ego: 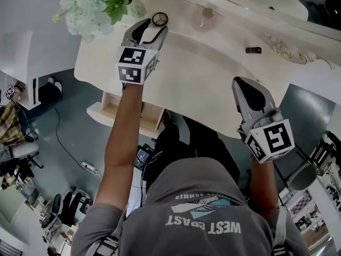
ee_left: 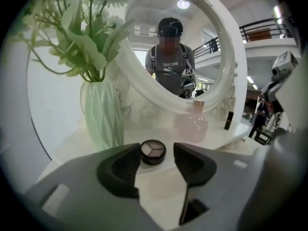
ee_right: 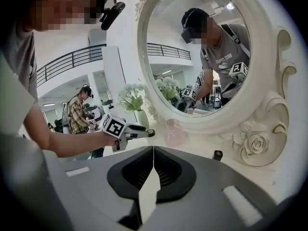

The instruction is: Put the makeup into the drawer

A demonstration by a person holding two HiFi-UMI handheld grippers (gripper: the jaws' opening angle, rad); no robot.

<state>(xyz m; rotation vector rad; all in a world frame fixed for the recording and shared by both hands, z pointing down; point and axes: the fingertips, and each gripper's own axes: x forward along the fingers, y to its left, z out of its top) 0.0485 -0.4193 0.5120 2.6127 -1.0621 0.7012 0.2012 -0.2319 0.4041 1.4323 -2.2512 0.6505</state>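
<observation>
The left arm reaches straight out across the white bench (ego: 202,73), its left gripper (ego: 151,31) tilted downward, fingers (ee_left: 122,170) spread wide and gripping nothing. The makeup compact (ee_left: 153,151) lies flat on the bench just ahead of the fingertips, in line with the gap, between a green vase (ee_left: 102,121) and a pink bottle (ee_left: 191,125). It is round and dark-rimmed, with three pale wedges of colour. The right arm is bent. The right gripper (ego: 242,84) hovers over the bench's near edge, fingers closed together and empty. The drawer (ego: 114,108) stands pulled out below.
</observation>
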